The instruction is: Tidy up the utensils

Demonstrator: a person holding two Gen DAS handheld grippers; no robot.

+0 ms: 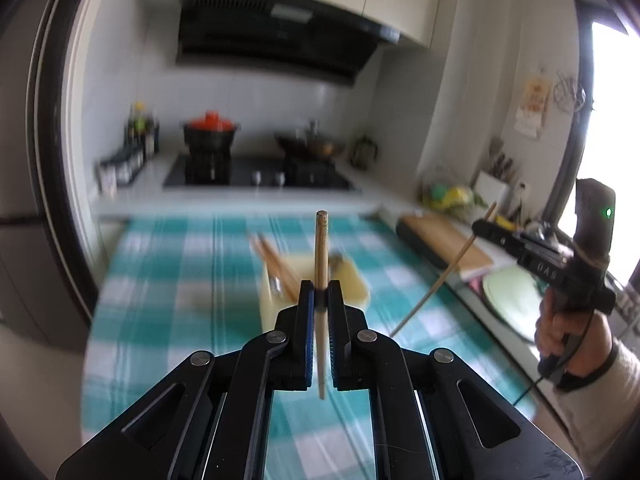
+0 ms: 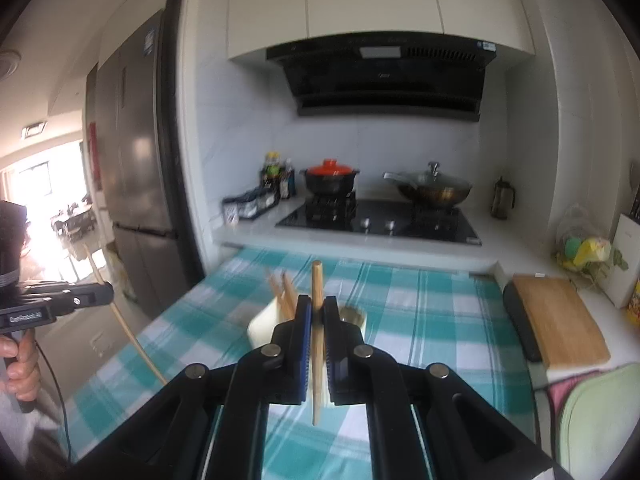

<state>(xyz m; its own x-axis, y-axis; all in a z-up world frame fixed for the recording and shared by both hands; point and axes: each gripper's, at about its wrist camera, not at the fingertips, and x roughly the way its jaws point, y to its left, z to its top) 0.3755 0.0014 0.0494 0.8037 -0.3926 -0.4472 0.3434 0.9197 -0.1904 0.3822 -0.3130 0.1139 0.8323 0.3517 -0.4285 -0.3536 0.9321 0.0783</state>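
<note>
While each hand-held gripper (image 1: 321,294) (image 2: 317,312) pinches an upright chopstick (image 1: 321,248) (image 2: 317,284), the holder (image 1: 352,280) sits beyond.

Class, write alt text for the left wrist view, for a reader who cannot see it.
The left hand-held gripper is shut on an upright wooden chopstick above a teal checked tablecloth. Just beyond it a cream utensil holder already has chopsticks in it. At right, the right hand-held gripper grips a second chopstick; a stove stands behind.
</note>
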